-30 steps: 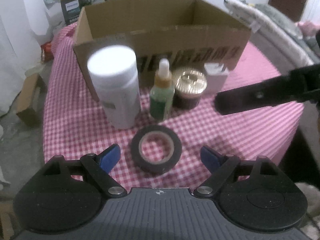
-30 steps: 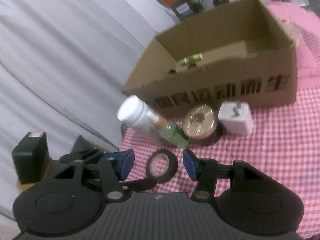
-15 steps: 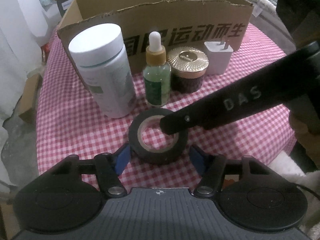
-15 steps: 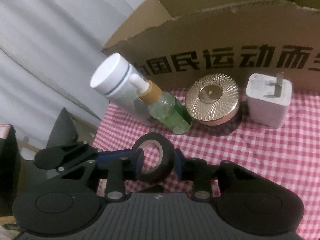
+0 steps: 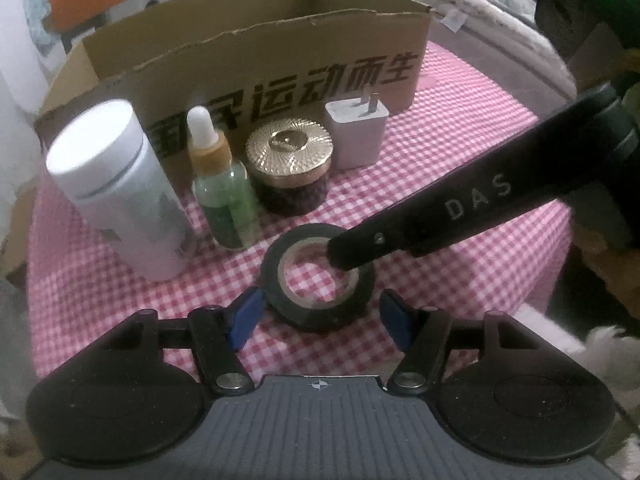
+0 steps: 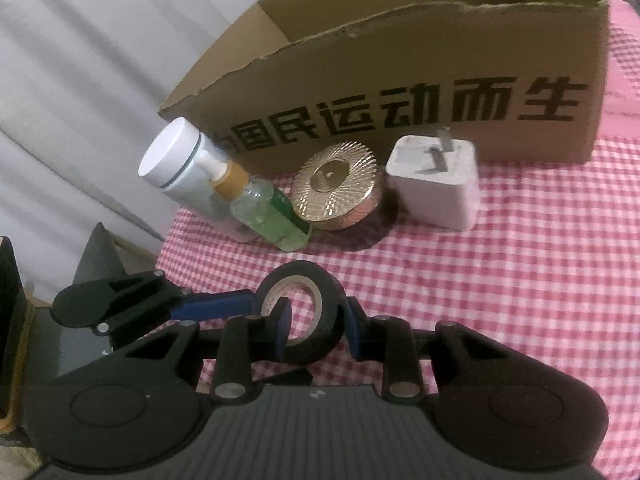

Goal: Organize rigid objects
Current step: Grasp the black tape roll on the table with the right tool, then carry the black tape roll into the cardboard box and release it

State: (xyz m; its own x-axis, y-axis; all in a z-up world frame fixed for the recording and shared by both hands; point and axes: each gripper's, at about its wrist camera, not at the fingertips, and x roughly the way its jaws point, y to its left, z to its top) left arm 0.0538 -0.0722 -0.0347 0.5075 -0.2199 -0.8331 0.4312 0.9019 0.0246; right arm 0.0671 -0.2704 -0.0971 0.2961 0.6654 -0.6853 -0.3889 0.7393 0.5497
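**Both claws on the same roll of tape**

The black tape roll (image 5: 318, 276) lies flat on the pink checked tablecloth (image 5: 460, 280), and both claws are working it at once.

The right gripper (image 6: 316, 326) has its jaws pinched onto the near wall of the roll (image 6: 308, 310): one blue finger is poked down inside the hole, the other sits against the outer side. So it's closed most of the way, with the tape wall squeezed between the pads. In the left wrist view that same finger comes in from the right as a long black bar and ends right at the roll's inner rim.

The left gripper (image 5: 320, 316) is about half open, with the roll sitting between its blue pads (image 5: 244, 316). The left pad looks right up against the roll's side, but the right pad stands a little clear, so it's not a proper grip.

Just past the roll from the left claw stand a white canister (image 5: 116, 188), a green dropper bottle (image 5: 224, 200), a gold-lidded jar (image 5: 290, 172) and a white plug adapter (image 5: 358, 132), all in a row. Behind them is an open cardboard box (image 5: 256, 56); what's inside can't be seen.
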